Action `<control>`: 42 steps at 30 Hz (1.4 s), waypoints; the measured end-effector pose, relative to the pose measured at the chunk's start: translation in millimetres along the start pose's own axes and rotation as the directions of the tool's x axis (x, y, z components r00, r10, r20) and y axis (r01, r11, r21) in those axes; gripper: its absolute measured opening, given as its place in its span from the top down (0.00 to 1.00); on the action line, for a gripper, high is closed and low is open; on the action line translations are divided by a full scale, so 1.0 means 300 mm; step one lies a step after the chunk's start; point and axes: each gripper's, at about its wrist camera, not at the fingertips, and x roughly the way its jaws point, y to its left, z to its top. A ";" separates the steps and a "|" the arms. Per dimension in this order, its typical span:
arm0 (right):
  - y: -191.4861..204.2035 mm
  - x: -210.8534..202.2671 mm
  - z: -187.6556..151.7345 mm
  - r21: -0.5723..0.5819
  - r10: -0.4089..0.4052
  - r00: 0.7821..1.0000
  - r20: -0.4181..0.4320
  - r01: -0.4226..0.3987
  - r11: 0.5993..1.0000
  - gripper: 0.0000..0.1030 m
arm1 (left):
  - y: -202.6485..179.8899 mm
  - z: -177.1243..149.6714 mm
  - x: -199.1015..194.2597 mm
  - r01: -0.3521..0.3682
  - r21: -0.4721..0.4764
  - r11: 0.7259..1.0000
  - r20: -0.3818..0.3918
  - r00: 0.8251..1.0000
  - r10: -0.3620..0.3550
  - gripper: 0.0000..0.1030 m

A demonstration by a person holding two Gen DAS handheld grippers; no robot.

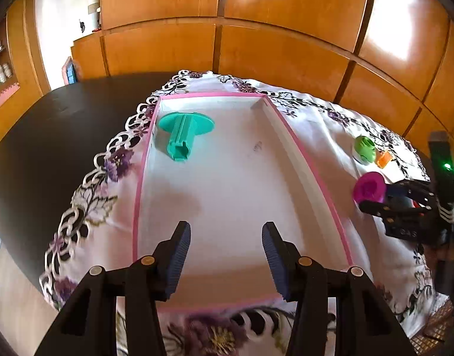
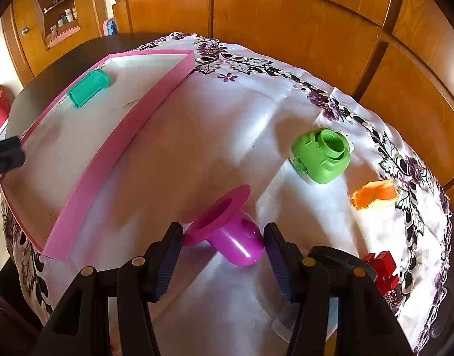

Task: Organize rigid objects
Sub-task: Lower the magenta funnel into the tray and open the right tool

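Between right gripper (image 2: 224, 246) pads: magenta spool (image 2: 227, 237) clamped, lifted for transfer. Ahead-left: pink tray (image 2: 114, 154), teal spool (image 1: 182, 132) already inside. Left gripper (image 1: 225, 255) spread, empty, above tray.

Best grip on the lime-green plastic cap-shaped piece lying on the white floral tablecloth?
Grip the lime-green plastic cap-shaped piece across its wide outer body, probably coming from above. It lies clear on the white floral tablecloth; its raised central ring looks too small, and the orange block sits apart.
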 end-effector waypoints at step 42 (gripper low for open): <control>0.608 0.107 0.420 -0.026 0.324 0.946 -0.003 -0.324 0.946 0.43 | 0.272 -0.106 -0.086 -0.092 -0.205 0.975 0.041 0.994 0.102 0.50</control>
